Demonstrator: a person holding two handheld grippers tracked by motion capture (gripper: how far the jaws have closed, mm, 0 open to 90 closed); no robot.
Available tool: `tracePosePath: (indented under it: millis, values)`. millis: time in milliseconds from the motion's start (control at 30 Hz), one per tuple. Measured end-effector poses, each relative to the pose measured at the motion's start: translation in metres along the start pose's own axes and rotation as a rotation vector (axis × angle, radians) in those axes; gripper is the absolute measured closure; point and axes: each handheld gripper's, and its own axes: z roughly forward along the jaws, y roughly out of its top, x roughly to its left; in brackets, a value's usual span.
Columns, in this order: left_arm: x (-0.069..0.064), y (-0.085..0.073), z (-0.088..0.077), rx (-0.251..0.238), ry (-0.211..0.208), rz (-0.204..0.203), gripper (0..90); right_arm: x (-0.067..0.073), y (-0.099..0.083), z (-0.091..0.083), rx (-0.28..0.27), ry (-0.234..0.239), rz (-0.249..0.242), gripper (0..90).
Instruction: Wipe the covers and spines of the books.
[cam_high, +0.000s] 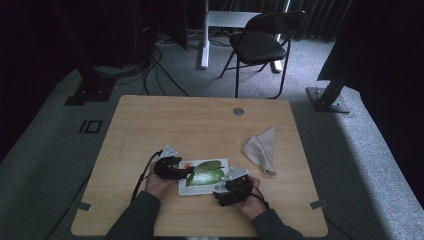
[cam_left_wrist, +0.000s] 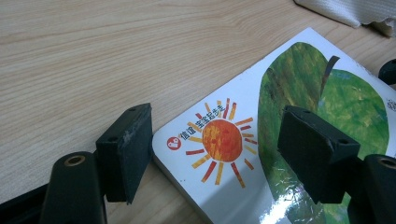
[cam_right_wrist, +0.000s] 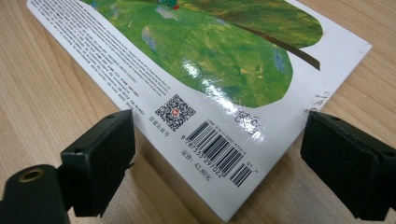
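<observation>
A white picture book (cam_high: 205, 175) with a big green leaf lies flat on the wooden table (cam_high: 200, 125), near the front edge. Its cover shows an orange sun (cam_left_wrist: 219, 142) in the left gripper view and a barcode (cam_right_wrist: 222, 151) in the right gripper view. My left gripper (cam_high: 186, 171) is open at the book's left end, its jaws straddling the corner with the sun. My right gripper (cam_high: 220, 190) is open at the book's near right corner, one jaw on each side of the barcode corner. Neither pair of jaws holds the book.
A crumpled beige cloth (cam_high: 262, 149) lies on the table to the right of the book. A round grommet (cam_high: 238, 111) sits near the far edge. Beyond the table stand a black chair (cam_high: 262, 42) and cables on the carpet.
</observation>
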Motion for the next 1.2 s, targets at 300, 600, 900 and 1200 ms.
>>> tracePosePath:
  millis: [300, 600, 900, 1200]
  values:
    - [0.002, -0.001, 0.0, 0.006, -0.004, -0.008, 30.0, 0.001, -0.002, 0.0, 0.01, -0.002, -0.001, 10.1]
    - [0.001, -0.002, 0.0, -0.006, -0.005, -0.023, 29.8, 0.005, -0.006, 0.0, -0.006, -0.03, -0.024, 10.1]
    - [-0.002, 0.0, -0.006, -0.052, -0.018, -0.028, 30.1, 0.006, -0.008, 0.0, -0.025, -0.033, -0.002, 9.3]
    - [-0.003, 0.006, -0.014, -0.111, -0.042, -0.051, 30.0, 0.005, -0.008, -0.001, -0.033, -0.03, 0.0, 9.1]
